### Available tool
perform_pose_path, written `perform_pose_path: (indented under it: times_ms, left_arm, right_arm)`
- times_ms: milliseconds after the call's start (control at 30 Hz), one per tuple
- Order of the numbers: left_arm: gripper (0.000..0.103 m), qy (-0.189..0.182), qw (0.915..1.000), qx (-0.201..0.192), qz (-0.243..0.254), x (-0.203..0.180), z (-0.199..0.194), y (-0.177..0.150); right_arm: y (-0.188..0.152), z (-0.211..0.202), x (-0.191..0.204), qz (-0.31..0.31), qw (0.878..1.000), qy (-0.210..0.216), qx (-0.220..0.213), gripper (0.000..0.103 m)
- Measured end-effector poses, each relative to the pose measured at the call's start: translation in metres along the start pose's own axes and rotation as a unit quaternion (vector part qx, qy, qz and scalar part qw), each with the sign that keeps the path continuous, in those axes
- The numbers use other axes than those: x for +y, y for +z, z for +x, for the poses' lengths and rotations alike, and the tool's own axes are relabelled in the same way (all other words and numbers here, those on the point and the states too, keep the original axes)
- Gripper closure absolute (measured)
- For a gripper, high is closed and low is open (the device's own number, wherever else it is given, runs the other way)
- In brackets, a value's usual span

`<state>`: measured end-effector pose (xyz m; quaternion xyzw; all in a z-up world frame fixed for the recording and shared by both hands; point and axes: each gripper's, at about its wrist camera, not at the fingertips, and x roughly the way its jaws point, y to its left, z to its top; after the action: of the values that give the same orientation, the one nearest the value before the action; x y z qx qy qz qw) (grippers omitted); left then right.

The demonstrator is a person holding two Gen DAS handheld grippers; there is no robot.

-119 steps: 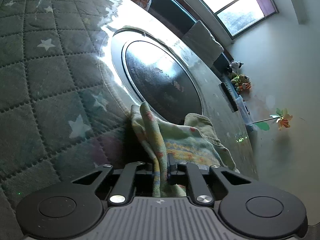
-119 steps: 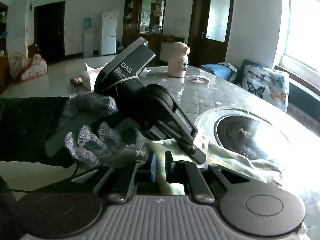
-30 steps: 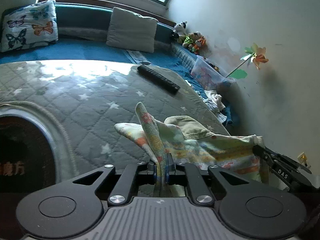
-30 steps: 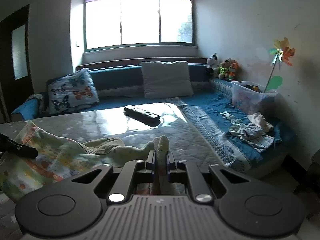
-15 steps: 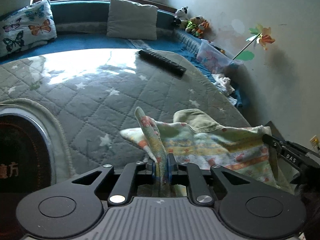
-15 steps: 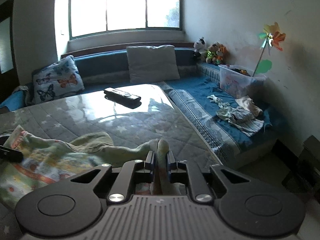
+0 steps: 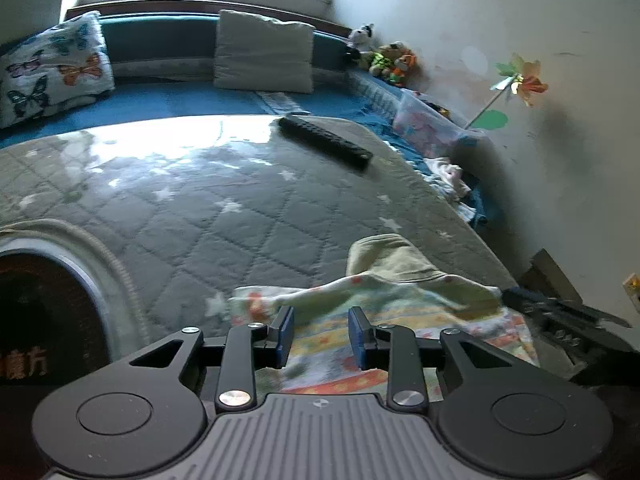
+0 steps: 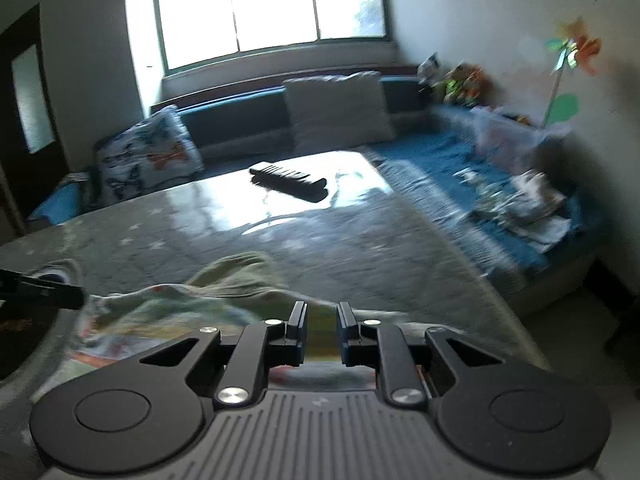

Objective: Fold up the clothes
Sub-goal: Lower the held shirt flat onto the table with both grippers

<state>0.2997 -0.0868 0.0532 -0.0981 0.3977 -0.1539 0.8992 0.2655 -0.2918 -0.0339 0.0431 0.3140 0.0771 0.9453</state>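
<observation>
A: What do the left gripper [image 7: 320, 334] and its jaws show?
B: The jaws are opening, with a clear gap between the blue pads; the patterned garment [image 7: 400, 320] lies beneath and between them, untouched by either pad.

A: And the right gripper [image 8: 322, 330]?
B: Its jaws are opening too, by a narrower gap. The garment [image 8: 224, 284] lies below the gap, and neither pad presses on it.

A: Where does the garment lie, taking the remote control [image 7: 325, 142] as landmark?
B: On the quilted, star-printed table cover [image 7: 224, 216], on the near side of the remote control and well apart from it. Its plain olive part lies toward the remote; its floral part lies under the grippers.

A: What surrounds the remote control?
B: Beyond it stands a grey cushion [image 7: 262, 54] on the blue sofa [image 7: 168, 98]; left of that, a butterfly-print cushion [image 7: 50, 68]. On the near side and far to the left, a dark round inset [image 7: 36, 316] is set in the table.
</observation>
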Motion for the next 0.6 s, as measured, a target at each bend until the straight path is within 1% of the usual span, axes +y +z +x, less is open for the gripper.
perform_pose_path:
  times_ms: [67,133,267,400,600]
  left_arm:
    - [0.076,-0.006,1.0,0.003,0.005,-0.004,0.008,0.003]
    - [0.081,-0.013,0.9999,0.007,0.007,-0.008,0.016,0.007]
    - [0.081,-0.027,0.9994,0.012,0.014,-0.017,0.031,0.014]
    - [0.081,-0.035,0.999,0.021,0.016,-0.021,0.049,0.018]
    - [0.081,-0.027,0.9987,0.04,0.017,-0.021,0.071,0.018]
  right_arm:
    - [0.001,0.011,0.007,-0.001,1.0,0.012,0.007,0.088]
    - [0.003,0.02,0.011,0.001,1.0,0.018,0.01,0.088]
    - [0.006,0.035,0.017,0.009,0.999,0.028,0.015,0.088]
    - [0.008,0.047,0.02,0.01,0.999,0.028,0.018,0.087]
    - [0.006,0.058,0.019,0.013,0.999,0.023,0.026,0.087]
